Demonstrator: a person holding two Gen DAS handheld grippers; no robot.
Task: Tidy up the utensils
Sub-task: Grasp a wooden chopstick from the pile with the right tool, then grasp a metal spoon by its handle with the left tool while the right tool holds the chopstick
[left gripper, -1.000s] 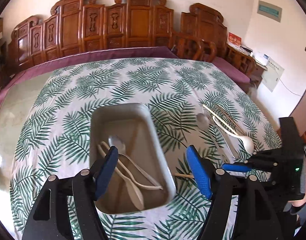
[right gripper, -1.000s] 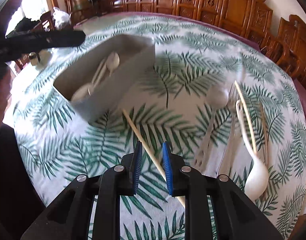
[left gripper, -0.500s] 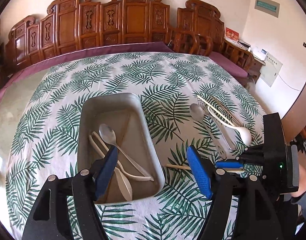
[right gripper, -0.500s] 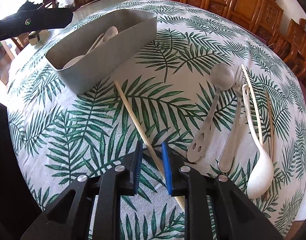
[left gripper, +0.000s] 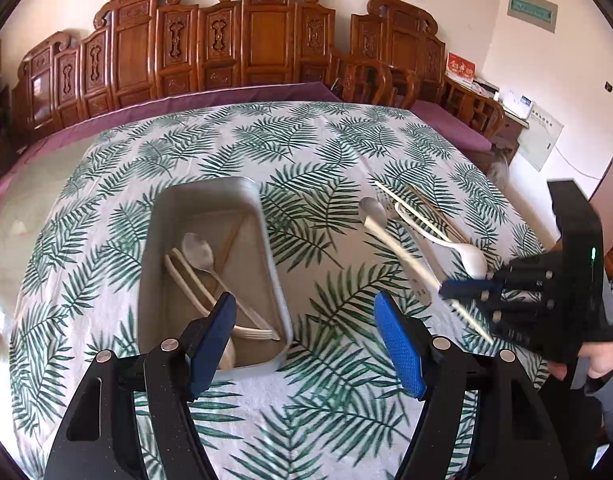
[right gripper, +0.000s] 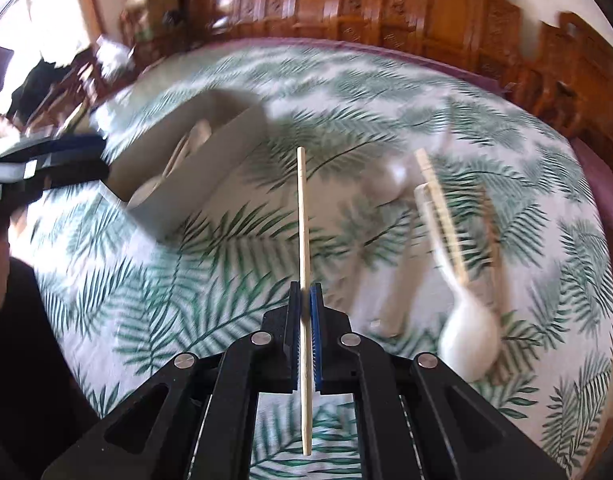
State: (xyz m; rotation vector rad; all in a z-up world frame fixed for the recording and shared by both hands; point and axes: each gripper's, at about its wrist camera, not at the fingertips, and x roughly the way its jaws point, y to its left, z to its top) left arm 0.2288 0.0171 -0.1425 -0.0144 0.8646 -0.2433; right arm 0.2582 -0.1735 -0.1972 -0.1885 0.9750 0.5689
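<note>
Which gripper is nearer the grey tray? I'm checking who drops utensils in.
Left. The left gripper hovers open at the grey tray's near end; the right gripper, gripping a chopstick, is off beside it.

Left wrist view looking steeply down from above the worktop [left gripper: 234, 136] near edge, right wrist view close, angled down, blurred, both sharing grey tray [left gripper: 214, 200], carved wooden chairs [left gripper: 266, 40]
</note>
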